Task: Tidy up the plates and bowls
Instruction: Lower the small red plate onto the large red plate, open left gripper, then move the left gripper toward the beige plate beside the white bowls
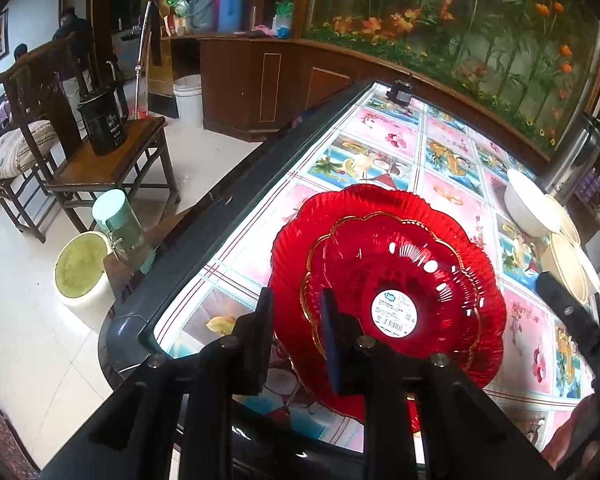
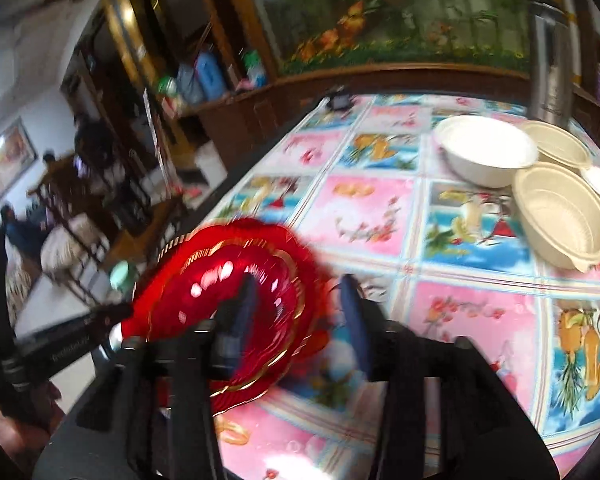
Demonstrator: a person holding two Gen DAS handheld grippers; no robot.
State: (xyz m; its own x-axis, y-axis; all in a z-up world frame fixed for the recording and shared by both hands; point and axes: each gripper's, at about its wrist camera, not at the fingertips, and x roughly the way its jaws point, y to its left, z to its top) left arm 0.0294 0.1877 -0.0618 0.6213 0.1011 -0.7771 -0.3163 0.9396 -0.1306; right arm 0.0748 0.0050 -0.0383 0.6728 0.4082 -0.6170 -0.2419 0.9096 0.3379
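Note:
Two red scalloped plates are stacked on the table; the smaller gold-rimmed one (image 1: 400, 280) with a white label lies in the larger one (image 1: 300, 236). My left gripper (image 1: 298, 320) is open, its fingers astride the near-left rim of the stack. The stack (image 2: 220, 284) shows blurred in the right wrist view. My right gripper (image 2: 300, 312) is open and empty, its left finger over the plates' right edge. A white bowl (image 2: 484, 152) and cream bowls (image 2: 560, 212) stand at the far right; they also show in the left wrist view (image 1: 528, 204).
The table (image 2: 372, 208) has a fruit-print cloth. A steel thermos (image 2: 548, 60) stands behind the bowls. A small black object (image 1: 400, 92) sits at the far edge. Left of the table are wooden chairs (image 1: 112, 164), a stool (image 1: 80, 268) and a mint bottle (image 1: 120, 224).

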